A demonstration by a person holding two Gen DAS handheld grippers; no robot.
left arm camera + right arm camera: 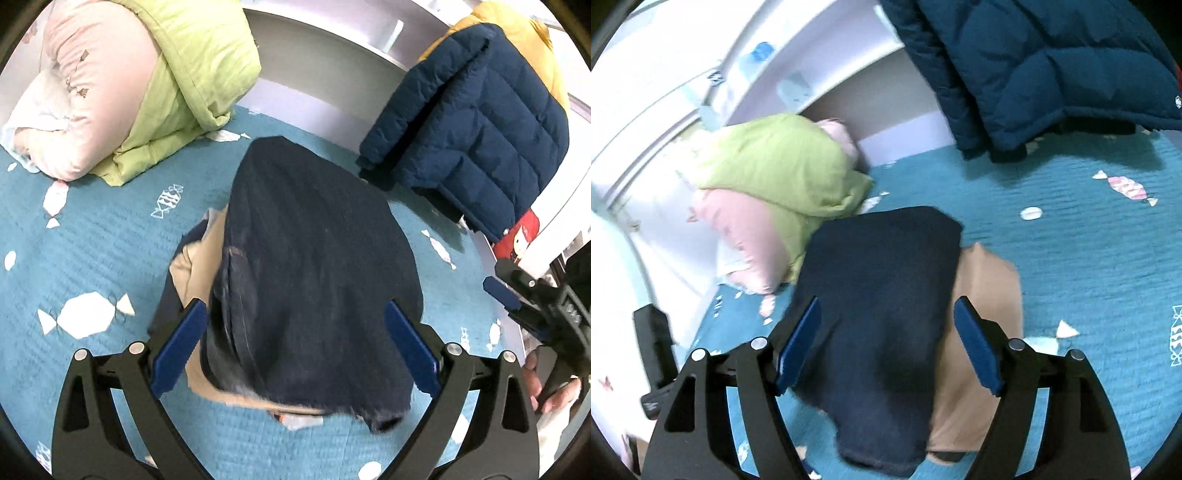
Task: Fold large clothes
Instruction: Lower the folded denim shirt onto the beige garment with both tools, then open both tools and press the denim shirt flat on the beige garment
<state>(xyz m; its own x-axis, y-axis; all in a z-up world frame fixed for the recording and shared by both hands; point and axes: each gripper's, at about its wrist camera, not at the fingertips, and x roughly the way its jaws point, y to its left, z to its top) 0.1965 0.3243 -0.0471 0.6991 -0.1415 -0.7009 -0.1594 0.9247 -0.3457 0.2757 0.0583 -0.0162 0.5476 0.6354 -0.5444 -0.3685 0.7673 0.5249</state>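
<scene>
At the centre of the left wrist view, a folded dark navy garment [314,258] lying on a teal bedspread [103,240] printed with white candy shapes. Tan lining [195,266] showing along the garment's left edge and under its near hem at lower centre. Framing the near end of the garment, the left gripper [295,343], blue pads [181,343] spread wide apart, one at each side of the cloth, nothing pinched between them. Whether the pads touch the fabric: cannot tell. At the right edge of the same frame, the right gripper [517,295], seen from the side with one blue pad visible, and below it a hand [546,384] on the handle.

In the upper left of that frame, a rolled quilt [122,88], lime green outside and pale pink inside. In the upper right, a quilted navy puffer jacket [476,140] with a mustard yellow upper part, folded and resting on the bedspread, well apart from the dark garment. Just below it, a red patch with a cartoon face [517,236].

In the right wrist view, the same dark garment at centre, tan lining spreading out at its right side toward centre right. Jaws there spread wide too, straddling the near part of the garment, gripping nothing. Quilt at middle left, puffer jacket filling the upper right, a white wall at far left. Image somewhat blurred.
</scene>
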